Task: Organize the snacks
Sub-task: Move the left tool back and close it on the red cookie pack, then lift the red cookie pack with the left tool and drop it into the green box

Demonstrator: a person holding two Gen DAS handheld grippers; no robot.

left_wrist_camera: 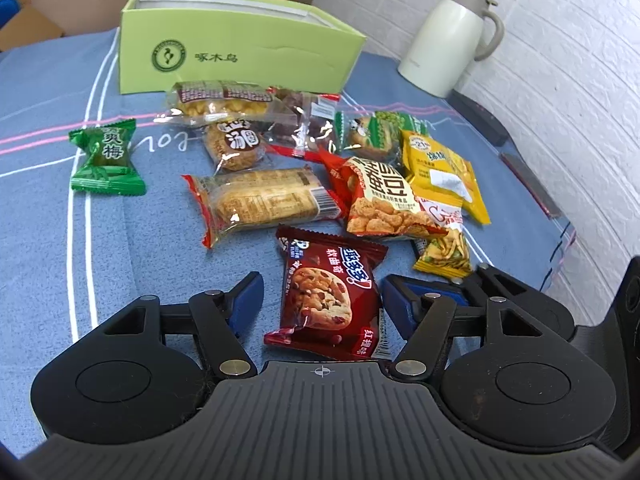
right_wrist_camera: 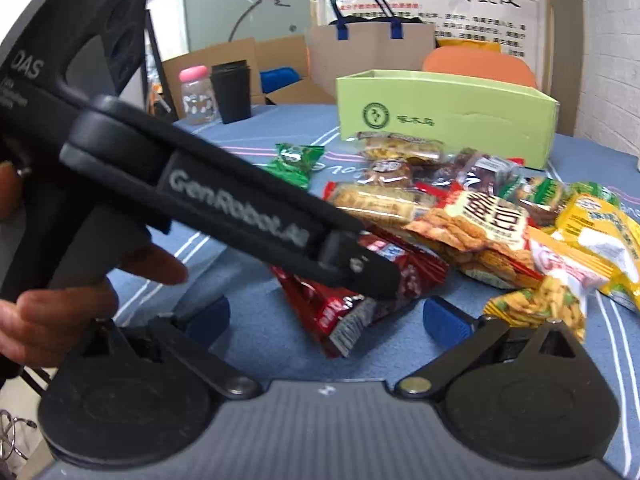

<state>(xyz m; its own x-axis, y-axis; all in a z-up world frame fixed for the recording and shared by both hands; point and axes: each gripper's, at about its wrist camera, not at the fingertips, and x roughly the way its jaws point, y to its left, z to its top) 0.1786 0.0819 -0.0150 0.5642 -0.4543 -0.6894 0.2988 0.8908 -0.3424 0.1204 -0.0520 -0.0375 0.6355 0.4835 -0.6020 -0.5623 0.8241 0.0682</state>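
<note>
left gripper [left_wrist_camera: 320, 300]: jaws part-open astride red cookie packet [left_wrist_camera: 326, 296], contact seemingly none | right gripper [right_wrist_camera: 326, 318]: jaws wide, nothing held | snack pile [left_wrist_camera: 376, 196] on blue tablecloth [left_wrist_camera: 52, 240] before green box [left_wrist_camera: 240, 52]

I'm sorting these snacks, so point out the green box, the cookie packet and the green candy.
green box [left_wrist_camera: 240, 60]: left wrist view, front wall.
cookie packet [left_wrist_camera: 326, 300]: left wrist view, cookie picture.
green candy [left_wrist_camera: 107, 156]: left wrist view, wrapper middle.
</note>
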